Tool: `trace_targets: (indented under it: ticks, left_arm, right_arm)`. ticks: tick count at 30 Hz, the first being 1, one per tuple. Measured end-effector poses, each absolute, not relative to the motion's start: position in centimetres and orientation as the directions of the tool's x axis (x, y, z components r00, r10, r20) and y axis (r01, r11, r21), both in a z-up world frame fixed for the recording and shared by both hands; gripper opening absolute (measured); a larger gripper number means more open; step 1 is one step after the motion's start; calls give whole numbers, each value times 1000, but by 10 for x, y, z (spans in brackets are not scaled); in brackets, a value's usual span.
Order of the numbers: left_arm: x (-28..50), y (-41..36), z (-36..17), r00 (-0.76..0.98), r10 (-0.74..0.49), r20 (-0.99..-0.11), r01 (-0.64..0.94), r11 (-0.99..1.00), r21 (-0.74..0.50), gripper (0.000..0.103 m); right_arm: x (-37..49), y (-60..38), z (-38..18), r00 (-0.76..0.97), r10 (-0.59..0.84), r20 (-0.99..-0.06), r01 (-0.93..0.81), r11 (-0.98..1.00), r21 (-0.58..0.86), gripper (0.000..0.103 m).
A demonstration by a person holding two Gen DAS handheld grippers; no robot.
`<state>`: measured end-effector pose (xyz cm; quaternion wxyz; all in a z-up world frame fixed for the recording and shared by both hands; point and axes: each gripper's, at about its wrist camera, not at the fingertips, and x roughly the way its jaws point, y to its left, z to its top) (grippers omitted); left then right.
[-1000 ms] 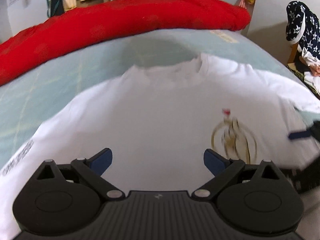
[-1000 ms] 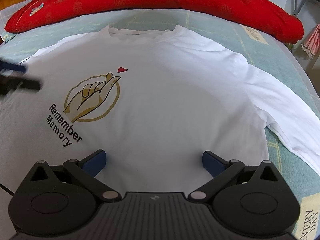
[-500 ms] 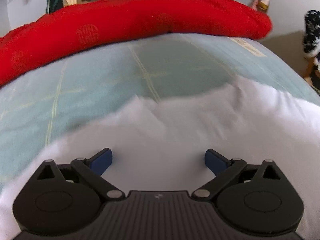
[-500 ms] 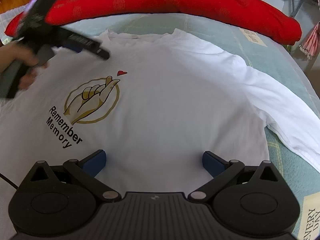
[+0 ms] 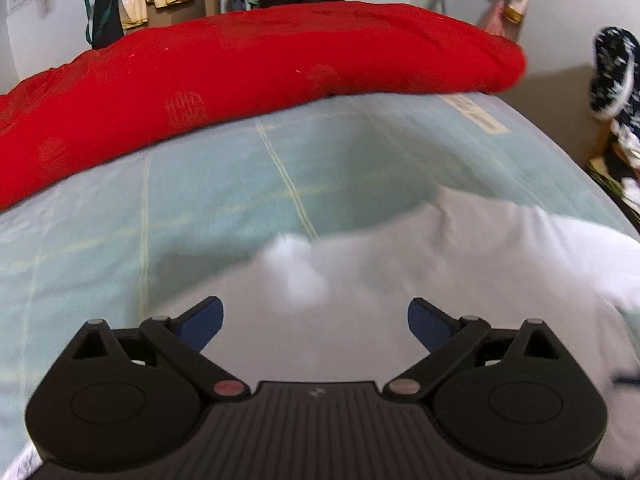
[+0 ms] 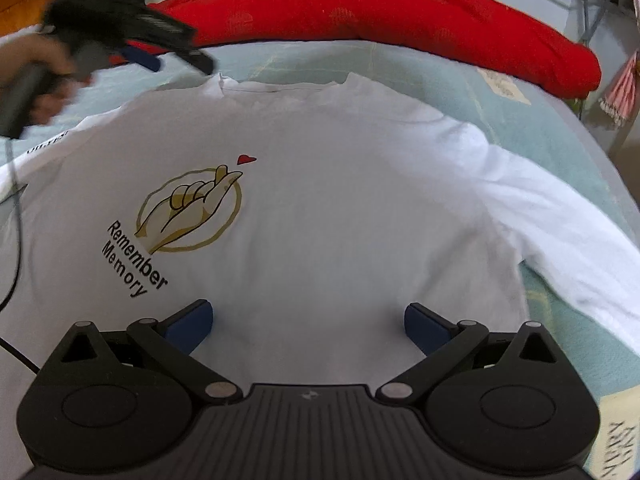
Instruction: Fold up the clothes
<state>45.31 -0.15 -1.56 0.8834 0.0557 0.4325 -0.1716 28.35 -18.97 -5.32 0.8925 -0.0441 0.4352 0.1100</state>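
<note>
The white shirt [image 6: 340, 208] lies face up and spread flat on the pale green bedsheet [image 6: 532, 120], its printed hand design toward one side and one long sleeve [image 6: 568, 236] trailing off toward the bed's edge, with the red quilt [image 6: 400, 20] bunched along the far side. Over the last second the left gripper [image 5: 314, 318] has swung away from the printed chest and up toward the collar corner; from the right wrist view it now hovers, blurred with motion, just above the shoulder beside the neckline, gripped by the person's hand [image 6: 44, 80]. Its jaws stand wide apart with nothing between them, only shirt fabric and sheet beneath. The right gripper [image 6: 308, 322] has not moved: it sits over the lower middle of the shirt, jaws equally wide and empty. That shift suggests the left side is lining up to pinch the shoulder for a first fold, which has not yet begun.
</note>
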Motion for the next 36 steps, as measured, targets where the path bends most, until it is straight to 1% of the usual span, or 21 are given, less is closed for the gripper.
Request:
trace_targets:
  ticks: [2,6,8,11,12,14,16,19,23,27,32,34,36]
  left_arm:
    - [416,4,-13,541,-246,-805,336,940,-61,98]
    - [342,14,-9,486,-226,-844,300,950,-82,99]
    - [311,18,-23,462,-207,-862,255,962,-95,99]
    - [284,23,-51,432,-175,-885,181,978,-104,99]
    - [280,25,-57,435,-173,-883,173,979,-107,99]
    - [271,27,-69,442,-171,-881,156,981,-112,99]
    - [263,28,-74,462,-173,-870,171,980,-104,99]
    - [262,33,-73,478,-208,-853,212,970,-117,99]
    - [260,40,-74,491,-254,-833,222,962,-162,101]
    - [258,30,-77,488,-237,-840,279,954,-107,101]
    - [263,34,-64,490,-273,-828,323,939,-118,101]
    - [268,31,-58,516,-275,-811,354,931,-90,101]
    - [278,25,-58,537,-248,-806,365,930,-43,101]
  right_arm:
    - [279,-193,-45,602,162,-782,-239,971,16,103]
    - [268,-196,-33,571,228,-789,-261,961,89,103]
    - [262,-194,-34,539,262,-800,-276,953,126,103]
    - [258,-185,-56,462,250,-851,-303,946,113,103]
    - [255,-183,-61,453,242,-858,-314,944,100,103]
    - [247,-180,-63,488,230,-842,-333,941,64,103]
    - [241,-181,-66,518,228,-824,-314,947,65,103]
    - [235,-179,-69,567,210,-797,-283,958,51,103]
    - [231,-177,-71,601,184,-778,-244,969,40,103]
    - [230,-176,-70,611,164,-775,-226,974,27,103]
    - [236,-171,-69,585,136,-799,-204,979,17,103]
    - [240,-170,-68,574,128,-809,-197,980,16,103]
    - [245,-169,-67,568,127,-813,-193,981,18,103]
